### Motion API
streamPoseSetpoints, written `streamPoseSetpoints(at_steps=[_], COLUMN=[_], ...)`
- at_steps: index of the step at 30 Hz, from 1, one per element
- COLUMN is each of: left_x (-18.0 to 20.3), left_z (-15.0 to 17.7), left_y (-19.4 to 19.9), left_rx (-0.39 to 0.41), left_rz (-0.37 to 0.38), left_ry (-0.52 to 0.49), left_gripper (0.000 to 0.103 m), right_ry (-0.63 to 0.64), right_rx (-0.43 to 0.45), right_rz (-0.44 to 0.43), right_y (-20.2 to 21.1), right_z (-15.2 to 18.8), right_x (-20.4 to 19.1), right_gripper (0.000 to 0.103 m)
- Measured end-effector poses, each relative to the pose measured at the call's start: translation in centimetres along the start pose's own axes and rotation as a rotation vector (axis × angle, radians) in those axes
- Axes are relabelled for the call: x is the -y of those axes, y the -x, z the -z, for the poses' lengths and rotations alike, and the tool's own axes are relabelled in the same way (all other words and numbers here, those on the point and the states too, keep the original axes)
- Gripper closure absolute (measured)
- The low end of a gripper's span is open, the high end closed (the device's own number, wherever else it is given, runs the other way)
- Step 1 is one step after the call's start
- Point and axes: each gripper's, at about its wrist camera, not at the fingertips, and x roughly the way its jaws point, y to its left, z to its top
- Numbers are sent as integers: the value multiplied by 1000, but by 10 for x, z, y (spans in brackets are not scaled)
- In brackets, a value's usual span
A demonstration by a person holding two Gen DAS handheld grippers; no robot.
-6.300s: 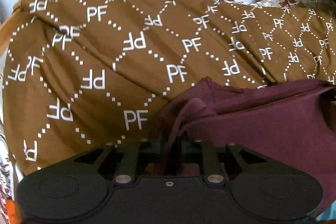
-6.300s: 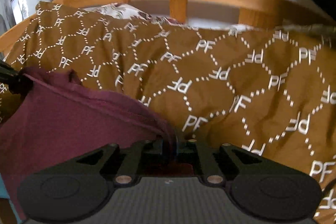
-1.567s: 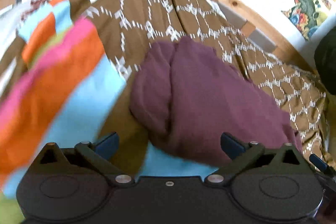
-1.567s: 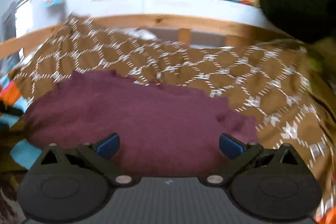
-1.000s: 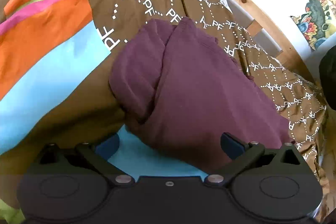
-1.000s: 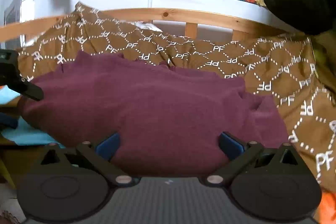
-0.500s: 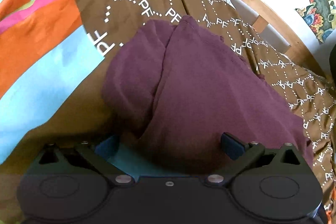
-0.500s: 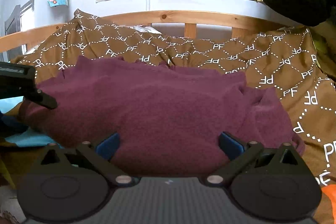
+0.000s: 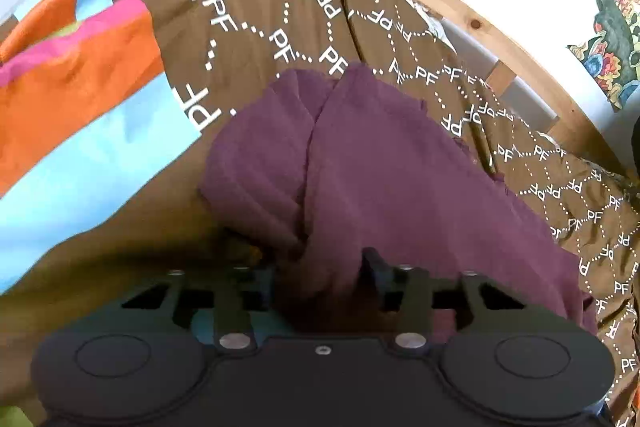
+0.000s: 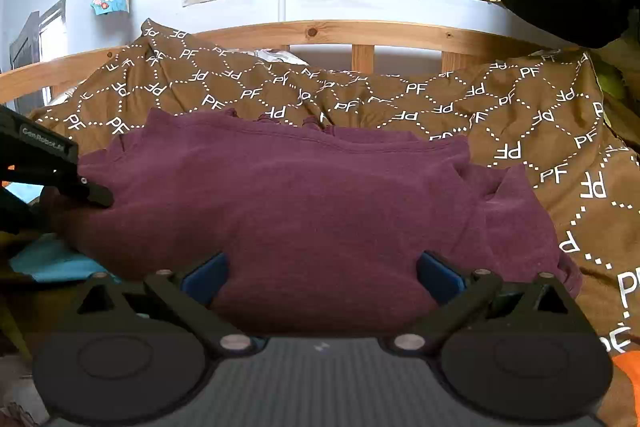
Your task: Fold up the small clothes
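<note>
- the maroon garment (image 10: pixel 304 203) lies on the bed, on the brown "pf" blanket (image 10: pixel 520 115), already doubled over into a thick, rounded bundle with at least one fold showing as a seam down its left part in the left wrist view.
- the left gripper (image 9: pixel 320 267) has its fingers drawn in close on a bunch of cloth at the near left end of the garment (image 9: pixel 400 187); it looks to be pinching that edge.
- the right gripper (image 10: pixel 322 273) has its fingers spread wide, blue pads on either side of the near edge, holding nothing; whether the pads touch the cloth i cannot tell.
- a striped cloth in orange, pink and light blue (image 9: pixel 80 87) lies under and to the left of the garment.
- progress, as a judgement: a first fold seems made, but the bundle is loose, with a corner sticking out at its right end (image 10: pixel 516 215).
- left to do: probably one more fold across, then flattening, and the right fingers have yet to take a grip.
</note>
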Motion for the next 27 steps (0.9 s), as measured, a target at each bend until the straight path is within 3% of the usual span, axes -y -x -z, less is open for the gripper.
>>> streamPoseSetpoints(at_steps=[6, 15, 20, 23, 27], left_x=[26, 116, 184, 215, 237], left_z=[-5, -19, -8, 14, 53], left_y=[11, 39, 42, 41, 38], left_rx=[44, 126, 78, 39, -29], left_rz=[-29, 199, 309, 384, 461], left_ry=[-88, -466, -715, -842, -981], left_gripper=[81, 83, 84, 84, 83], right_ry=[1, -97, -88, -64, -139], right_rx=[-59, -129, -139, -131, -125], right_rz=[-37, -106, 2, 95, 182], right_y=[2, 29, 48, 54, 57], right_z=[-13, -37, -42, -45, -46], right_x=[5, 63, 111, 141, 183], right_gripper=[1, 0, 0, 0, 0])
